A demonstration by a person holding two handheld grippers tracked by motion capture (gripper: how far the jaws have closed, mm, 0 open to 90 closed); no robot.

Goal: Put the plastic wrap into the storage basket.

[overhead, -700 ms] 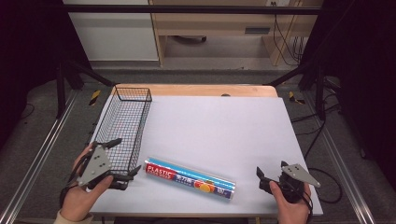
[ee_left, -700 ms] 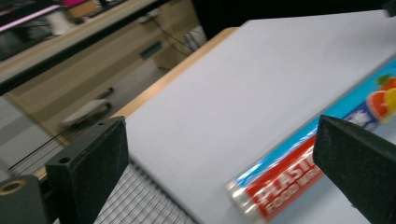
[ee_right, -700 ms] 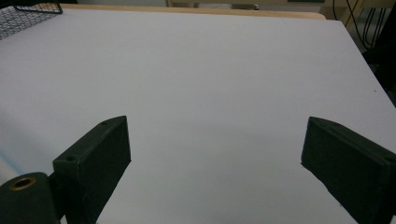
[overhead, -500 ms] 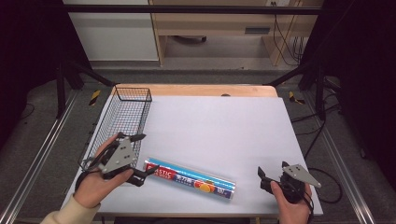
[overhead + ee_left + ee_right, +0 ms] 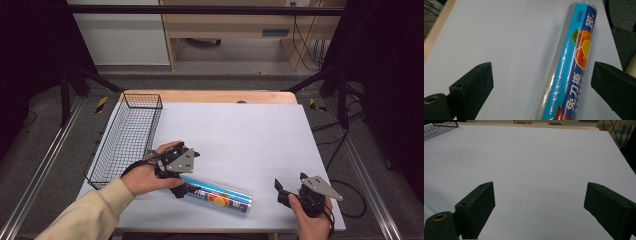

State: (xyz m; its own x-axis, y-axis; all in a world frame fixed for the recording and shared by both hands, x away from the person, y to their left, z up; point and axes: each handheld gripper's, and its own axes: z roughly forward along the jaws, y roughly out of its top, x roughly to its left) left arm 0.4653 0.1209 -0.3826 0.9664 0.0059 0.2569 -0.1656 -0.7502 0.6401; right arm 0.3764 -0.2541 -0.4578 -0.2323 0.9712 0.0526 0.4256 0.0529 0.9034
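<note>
- Wire basket [image 5: 127,140] at the left edge of the surface [image 5: 250,135]: nothing visible inside, just mesh floor. It's the only container here; a corner of it also shows top-left in the right gripper view [image 5: 439,127].
- Left gripper [image 5: 182,190] is down over the left end of the cling-film roll [image 5: 217,196]. The roll lies flat on the surface near the front edge, well right of the basket and not touching it.
- Left gripper view: jaws spread wide, roll [image 5: 566,72] running lengthwise between them, nearer the right jaw. Neither pad presses on it, so no grip.
- Step in hand, my read: approach/align for a pick of the roll with the left gripper. Grasp not started.
- Next move needs: centre the roll between the jaws, since it sits off to one side and a one-sided close would likely shove or roll it. Drop low enough that the pads meet the tube around mid-height, then close.
- Risk: glossy round tube, grabbed near one end, so expect the far end to droop or swing on the lift.
- Likely destination is the basket, but that's a guess; its long axis looks like the way to lay the roll.
- Right gripper [image 5: 289,192] at the front right of the surface, just beyond the roll's right end, apart from it. Jaws spread, nothing between them but bare surface [image 5: 536,165]. Looks idle.
</note>
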